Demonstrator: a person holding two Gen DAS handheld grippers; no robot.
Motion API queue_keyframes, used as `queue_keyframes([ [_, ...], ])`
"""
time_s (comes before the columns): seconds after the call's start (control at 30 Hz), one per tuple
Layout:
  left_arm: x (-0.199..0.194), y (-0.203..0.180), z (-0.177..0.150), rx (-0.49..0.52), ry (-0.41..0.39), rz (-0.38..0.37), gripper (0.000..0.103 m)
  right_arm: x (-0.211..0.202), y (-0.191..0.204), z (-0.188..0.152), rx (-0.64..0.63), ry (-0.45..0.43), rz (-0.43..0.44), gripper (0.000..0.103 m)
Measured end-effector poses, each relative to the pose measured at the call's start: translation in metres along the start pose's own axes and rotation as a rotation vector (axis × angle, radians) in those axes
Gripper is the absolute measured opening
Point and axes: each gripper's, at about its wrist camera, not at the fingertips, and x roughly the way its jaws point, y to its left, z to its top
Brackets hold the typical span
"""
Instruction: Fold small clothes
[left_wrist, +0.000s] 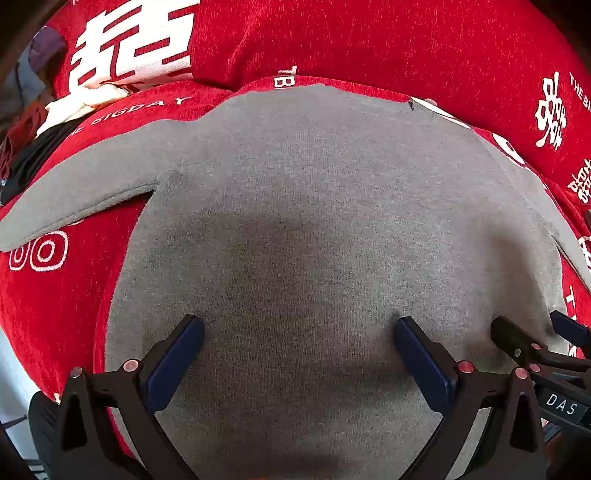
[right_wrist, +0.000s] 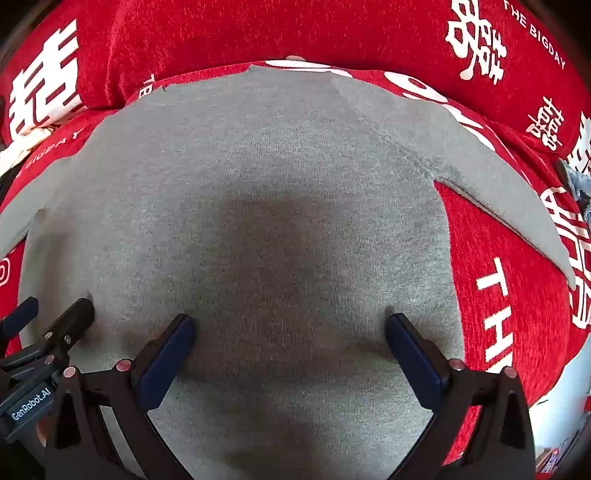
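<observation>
**Even light, a soft shadow under my tongs**

Both my wrist views are bright and evenly lit, with colours strong and no glare anywhere. A broad, soft-edged dark shadow lies on the grey garment (left_wrist: 295, 177) between and just ahead of my fingers, in the middle of each picture. The knit of the cloth is sharp in the centre. Toward the rims the fisheye bends everything hard: the red printed cover (left_wrist: 406, 44) curves into an arc, its white lettering stretches and softens, and the corners fall off to black. The lowest edge, near my tong arms, is dim.
</observation>
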Motion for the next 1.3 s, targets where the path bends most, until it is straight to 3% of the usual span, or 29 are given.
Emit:
queue_keyframes([
  [0.73, -0.001, -0.001, 0.000, -0.004, 0.010, 0.015, 0.103, 0.002, -0.001, 0.010, 0.012, 0.059, -0.004, 0.103],
  [1.3, 0.000, 0.002, -0.001, -0.001, -0.003, 0.018, 0.103, 0.005, -0.001, 0.007, 0.012, 0.023, 0.002, 0.103],
])
